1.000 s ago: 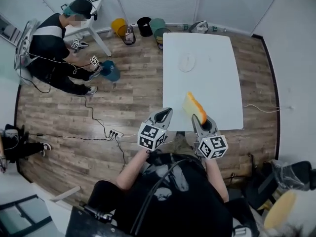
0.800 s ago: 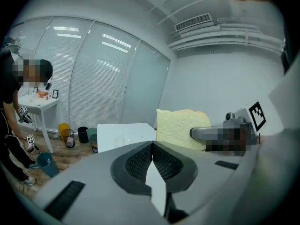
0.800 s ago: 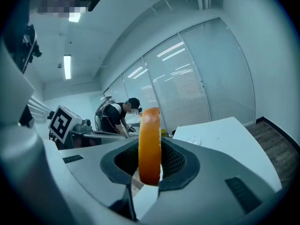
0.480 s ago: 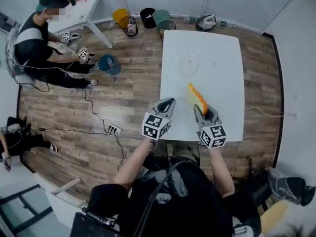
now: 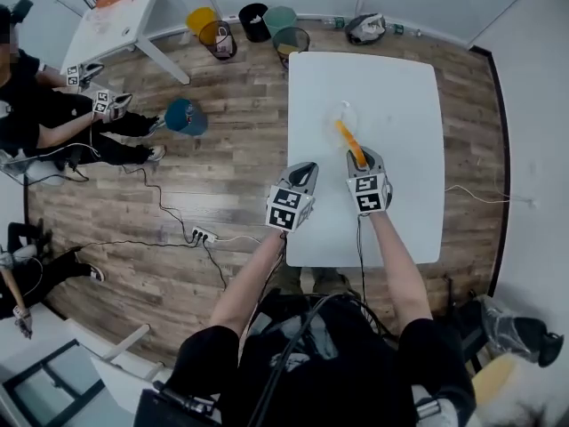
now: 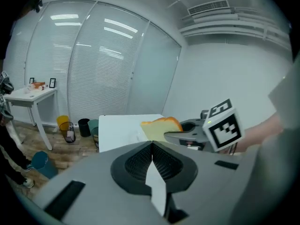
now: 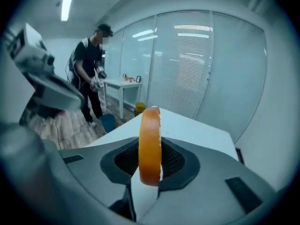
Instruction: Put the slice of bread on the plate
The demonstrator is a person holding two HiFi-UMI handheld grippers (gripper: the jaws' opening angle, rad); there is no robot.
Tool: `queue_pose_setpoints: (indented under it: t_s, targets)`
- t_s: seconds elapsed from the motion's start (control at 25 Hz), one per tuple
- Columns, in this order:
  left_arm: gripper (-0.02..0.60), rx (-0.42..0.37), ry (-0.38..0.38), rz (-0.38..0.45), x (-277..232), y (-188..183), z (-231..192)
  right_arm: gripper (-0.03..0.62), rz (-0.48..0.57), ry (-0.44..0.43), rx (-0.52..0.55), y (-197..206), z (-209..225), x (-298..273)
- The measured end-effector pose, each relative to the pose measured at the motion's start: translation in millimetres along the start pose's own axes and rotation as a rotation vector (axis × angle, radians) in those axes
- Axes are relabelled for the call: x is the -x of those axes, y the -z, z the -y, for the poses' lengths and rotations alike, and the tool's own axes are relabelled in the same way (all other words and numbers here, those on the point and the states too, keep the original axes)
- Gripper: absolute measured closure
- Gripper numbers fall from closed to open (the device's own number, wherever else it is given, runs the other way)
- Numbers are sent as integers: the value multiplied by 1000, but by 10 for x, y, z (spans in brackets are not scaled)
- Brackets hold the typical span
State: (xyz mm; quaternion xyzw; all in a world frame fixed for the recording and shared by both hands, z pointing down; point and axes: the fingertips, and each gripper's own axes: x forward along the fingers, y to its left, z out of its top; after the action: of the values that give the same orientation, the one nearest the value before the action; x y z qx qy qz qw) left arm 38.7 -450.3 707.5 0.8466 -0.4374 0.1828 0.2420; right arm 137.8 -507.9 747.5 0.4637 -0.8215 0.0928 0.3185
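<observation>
The carry step is in hand. The right gripper [image 5: 360,156] has its jaws clamped on the lower part of the slice of bread [image 5: 348,138], which stands on edge above the white worktop [image 5: 400,105]. The pale plate [image 5: 343,110] lies just past the slice's far tip, at about twelve o'clock from that gripper in the head view. The left gripper [image 5: 305,171] hangs at nine o'clock of the right one, jaws pressed together with nothing between them. The bread looks not yet set down. The next move calls for reaching over the plate, tipping the slice flat, lowering it, then parting the jaws. Released upright, it could topple off the rim.
</observation>
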Motion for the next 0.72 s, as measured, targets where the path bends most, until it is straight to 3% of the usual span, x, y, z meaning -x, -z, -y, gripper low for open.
queue_pose_setpoints:
  t_s: [0.2,0.36,0.48,0.72]
  targets:
    - [574,47,-12,-26,-60,187,-191,507,-171,244,524,-24,264,-755]
    - [574,84,-30,-57,4,376,-295,506,-250,204,773,90,102,-1119]
    - [574,106,-36,-55,41,434,-356,507,-277,103,828,143,-53,-1251]
    - [574,147,-18,-52,70,478,-370,372,-349,-114,738,359,-262,-1304]
